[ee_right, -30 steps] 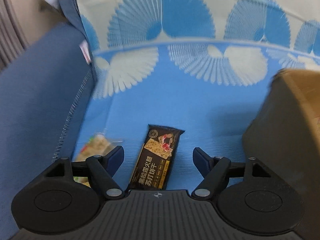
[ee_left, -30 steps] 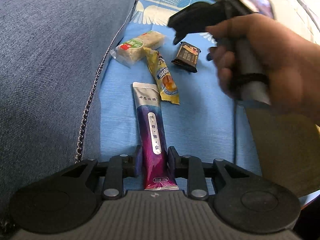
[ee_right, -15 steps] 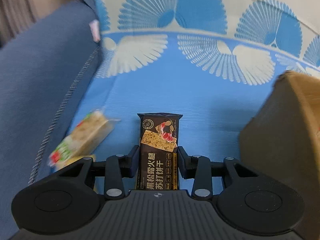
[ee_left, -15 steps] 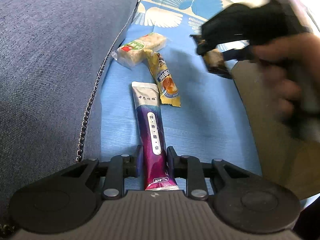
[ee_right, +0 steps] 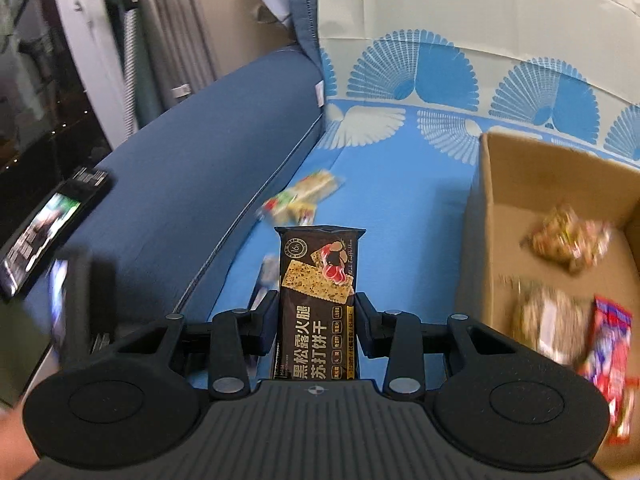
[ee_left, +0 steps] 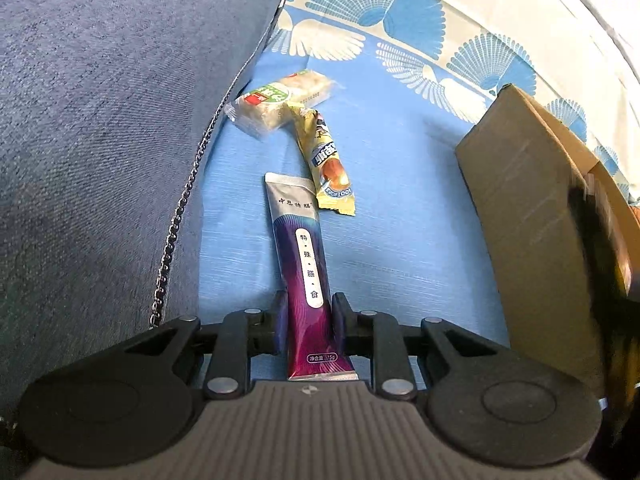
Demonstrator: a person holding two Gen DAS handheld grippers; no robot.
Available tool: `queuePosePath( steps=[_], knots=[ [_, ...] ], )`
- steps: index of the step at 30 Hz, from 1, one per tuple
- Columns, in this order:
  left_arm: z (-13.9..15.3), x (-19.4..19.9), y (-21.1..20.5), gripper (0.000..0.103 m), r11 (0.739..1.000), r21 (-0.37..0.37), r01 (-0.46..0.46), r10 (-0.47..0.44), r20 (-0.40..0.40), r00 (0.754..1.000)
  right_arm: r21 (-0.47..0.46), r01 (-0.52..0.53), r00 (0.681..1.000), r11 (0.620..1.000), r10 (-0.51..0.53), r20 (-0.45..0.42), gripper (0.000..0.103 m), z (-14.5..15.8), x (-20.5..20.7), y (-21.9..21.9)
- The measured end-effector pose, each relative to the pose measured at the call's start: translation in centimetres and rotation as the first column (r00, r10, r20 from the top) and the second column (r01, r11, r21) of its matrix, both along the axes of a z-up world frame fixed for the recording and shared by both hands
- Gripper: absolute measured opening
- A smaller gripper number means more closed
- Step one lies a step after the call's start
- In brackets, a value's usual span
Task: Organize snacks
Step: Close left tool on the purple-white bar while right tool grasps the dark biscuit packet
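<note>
My left gripper (ee_left: 307, 312) is shut on a purple and silver stick pack (ee_left: 304, 264) that lies on the blue sofa cover. A yellow snack pack (ee_left: 326, 160) and a clear rice-cake pack (ee_left: 280, 98) lie beyond it. My right gripper (ee_right: 317, 312) is shut on a dark cracker pack (ee_right: 318, 300) and holds it up in the air, left of the open cardboard box (ee_right: 486, 200). The box holds several snacks, among them a red packet (ee_right: 612, 352). The box also shows at the right of the left wrist view (ee_left: 520, 216).
A blue sofa arm (ee_left: 100, 120) rises on the left. A phone (ee_right: 52, 228) lies on that arm in the right wrist view. The fan-patterned back cushion (ee_right: 460, 40) stands behind the box. The rice-cake pack (ee_right: 304, 196) lies blurred on the seat.
My right gripper closed on the dark cracker pack, lifted it off the seat and swung it toward the box. My left gripper stayed shut on the purple stick pack.
</note>
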State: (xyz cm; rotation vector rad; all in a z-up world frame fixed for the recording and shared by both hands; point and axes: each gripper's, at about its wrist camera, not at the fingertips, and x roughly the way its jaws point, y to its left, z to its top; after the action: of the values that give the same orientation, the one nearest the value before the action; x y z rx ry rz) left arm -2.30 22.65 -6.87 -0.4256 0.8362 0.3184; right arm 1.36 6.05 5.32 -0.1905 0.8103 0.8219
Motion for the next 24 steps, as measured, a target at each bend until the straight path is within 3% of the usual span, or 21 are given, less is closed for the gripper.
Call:
queuePosePath(
  steps=[4,7,11,14,24],
  knots=[
    [0.1,-0.1,0.2,0.025,0.999,-0.032,0.017,-0.016,0.017,1.0,0.002,0.027,1.0,1.0,-0.027,-0.005,0.041,-2.7,-2.2,-1.3],
    [0.2,-0.4,0.3,0.024,0.997,-0.063,0.033,-0.032,0.025,0.999,-0.056,0.039,0.998,0.998,-0.042,-0.038,0.041,-5.4,-3.4,-1.0],
    [0.0,-0.4,0.4,0.024,0.994,-0.103,0.048,-0.045,0.026,0.999,-0.096,0.009,1.0,0.995,-0.01,-0.014,0.041,-6.7,-4.1,-0.3],
    [0.0,-0.7,0.2,0.024,0.991,-0.12,0.052,-0.05,0.014,0.999,-0.112,0.028,0.998,0.993,-0.033,-0.045,0.041,-7.9,-3.2,-0.2],
    [-0.1,-0.8,-0.7,0.025,0.998,-0.062,0.032,-0.033,-0.023,0.999,-0.104,0.033,0.994,0.994,-0.044,-0.104,0.042,-9.3,-1.7,-0.4]
  ],
)
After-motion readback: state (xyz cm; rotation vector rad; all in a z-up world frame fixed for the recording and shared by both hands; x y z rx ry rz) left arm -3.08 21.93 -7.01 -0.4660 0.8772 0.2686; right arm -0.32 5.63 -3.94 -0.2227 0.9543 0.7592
